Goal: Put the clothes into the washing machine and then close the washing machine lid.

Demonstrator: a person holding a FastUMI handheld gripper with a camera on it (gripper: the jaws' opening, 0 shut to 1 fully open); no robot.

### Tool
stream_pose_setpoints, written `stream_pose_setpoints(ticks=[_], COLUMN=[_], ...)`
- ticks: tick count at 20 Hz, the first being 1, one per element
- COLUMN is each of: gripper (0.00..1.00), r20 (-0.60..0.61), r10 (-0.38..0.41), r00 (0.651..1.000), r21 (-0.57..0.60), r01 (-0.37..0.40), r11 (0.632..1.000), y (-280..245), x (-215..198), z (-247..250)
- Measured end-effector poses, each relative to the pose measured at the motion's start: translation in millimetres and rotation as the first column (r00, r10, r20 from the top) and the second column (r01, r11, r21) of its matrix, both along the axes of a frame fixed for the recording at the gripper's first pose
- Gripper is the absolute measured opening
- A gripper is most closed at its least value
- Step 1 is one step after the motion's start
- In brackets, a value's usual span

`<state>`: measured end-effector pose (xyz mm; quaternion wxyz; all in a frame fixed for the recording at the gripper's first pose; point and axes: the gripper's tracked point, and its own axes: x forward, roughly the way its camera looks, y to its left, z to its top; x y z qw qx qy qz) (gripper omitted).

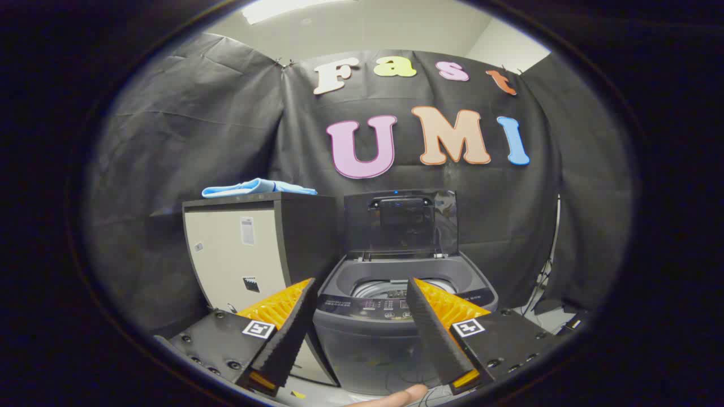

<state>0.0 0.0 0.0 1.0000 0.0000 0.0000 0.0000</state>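
Leftmost: black cloth wall (186,124), creased, hanging behind everything.

Next: cabinet (249,254), pale front panel with dark top and dark side, standing just beside the washing machine on its left. A few small stickers on the pale front, too small to make out.

On cabinet top: light blue clothes (257,187), folded flat, lying toward the front edge. Well beyond the fingers, untouched.

Centre: washing machine (396,316), grey top-loader, right of cabinet, seemingly touching or nearly so. Lid (404,223) raised, upright against the back wall, dark and see-through, handle visible near its top edge. Drum opening (390,287) exposed, metal rim visible; contents of drum cannot be seen from here. Control strip along the front lip.

Gripper (359,288): fingers spread wide apart, nothing between them, nothing pinched. Tips level with the machine's front lip as seen, machine framed in the gap between them. Square marker tag on each finger base.

Bottom, just right of centre: a fingertip of the person's hand (404,395), below the fingers.

Right: cables (543,282) hanging down along the cloth beside the machine.
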Motion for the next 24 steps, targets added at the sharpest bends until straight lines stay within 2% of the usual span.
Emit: stream_pose_setpoints(ticks=[3, 13, 17, 24], gripper=[0.98, 0.98, 0.98, 0.98], r20=[0.030, 0.007, -0.008, 0.015], r10=[0.009, -0.019, -0.009, -0.043], r00=[1.000, 1.000, 1.000, 0.999], r21=[0.005, -0.011, -0.010, 0.041], r01=[-0.009, 0.019, 0.009, 0.042], r11=[1.000, 1.000, 1.000, 0.998], y=[7.0, 7.5, 27.8, 60.1], x=[-0.9, 13.6, 26.7, 59.1], z=[8.8, 11.7, 20.9, 56.8])
